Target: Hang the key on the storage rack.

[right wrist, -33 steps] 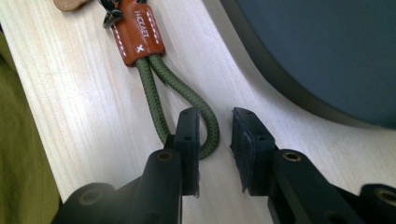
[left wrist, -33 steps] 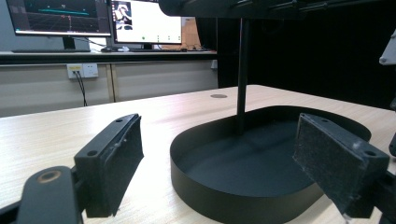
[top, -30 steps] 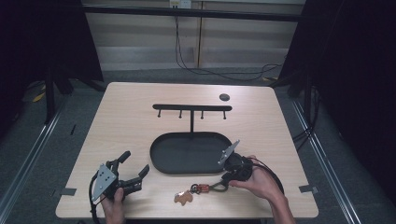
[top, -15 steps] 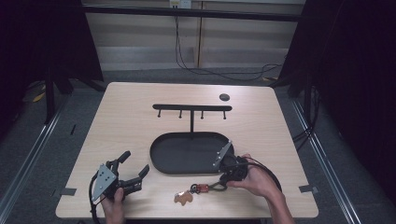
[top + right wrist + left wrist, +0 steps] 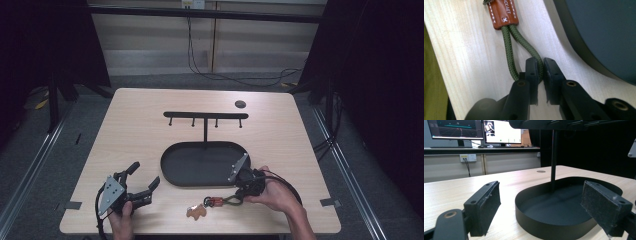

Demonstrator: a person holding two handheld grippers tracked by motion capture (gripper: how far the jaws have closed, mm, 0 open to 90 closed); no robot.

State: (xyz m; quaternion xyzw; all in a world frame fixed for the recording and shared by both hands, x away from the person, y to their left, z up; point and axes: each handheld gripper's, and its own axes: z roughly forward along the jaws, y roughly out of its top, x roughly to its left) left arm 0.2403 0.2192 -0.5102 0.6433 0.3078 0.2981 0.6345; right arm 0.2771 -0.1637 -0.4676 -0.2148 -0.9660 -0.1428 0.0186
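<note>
A keychain lies on the table's front edge: a green cord loop (image 5: 229, 201) (image 5: 510, 50), a brown leather tag (image 5: 503, 12) and a tan charm (image 5: 196, 211). My right gripper (image 5: 241, 194) (image 5: 540, 68) is low over the table, shut on one strand of the green cord. A black oval tray (image 5: 177, 177) (image 5: 541, 220) (image 5: 576, 42) sits mid-table, with a black hook rack (image 5: 205, 115) rising from its far side on a post (image 5: 553, 157). My left gripper (image 5: 145, 180) (image 5: 539, 205) is held at the front left, open, nothing between its pads, pointing at the tray.
A small dark round disc (image 5: 240, 104) (image 5: 540, 171) lies on the far right of the table. Monitors (image 5: 474, 130) stand on a bench beyond the table in the left gripper view. Bare wood stretches left of the tray.
The right gripper has eased slightly toward the front of the table with the cord between its jaws. The left gripper has stayed put.
</note>
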